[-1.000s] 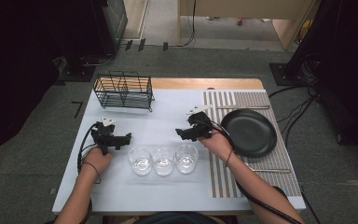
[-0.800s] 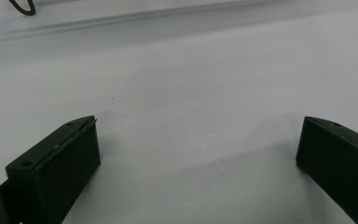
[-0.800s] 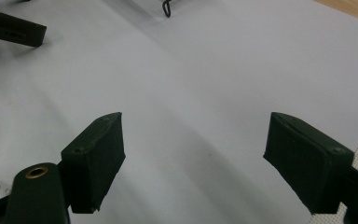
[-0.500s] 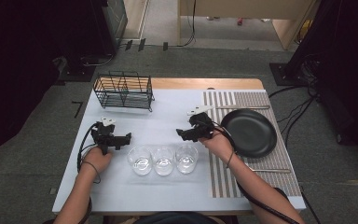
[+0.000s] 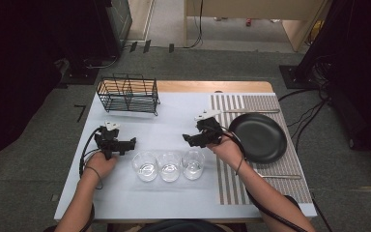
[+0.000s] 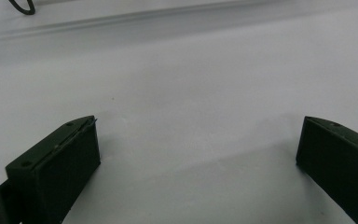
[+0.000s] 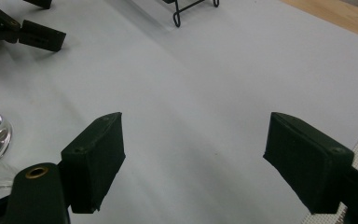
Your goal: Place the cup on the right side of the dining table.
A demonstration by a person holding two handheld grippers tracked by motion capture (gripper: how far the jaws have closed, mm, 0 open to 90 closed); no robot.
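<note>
A person's right gripper (image 5: 189, 140) hovers just behind the rightmost of three clear glasses (image 5: 193, 163) lined up near the front of the pale table (image 5: 174, 111), jaws spread with bare tabletop between them. The left gripper (image 5: 131, 143), likewise spread and holding nothing, sits just left of the row (its tips point toward the leftmost glass (image 5: 146, 166)). A wire rack (image 5: 128, 94) stands at the far edge; a black plate (image 5: 257, 137) rests on the striped mat (image 5: 232, 181).
</note>
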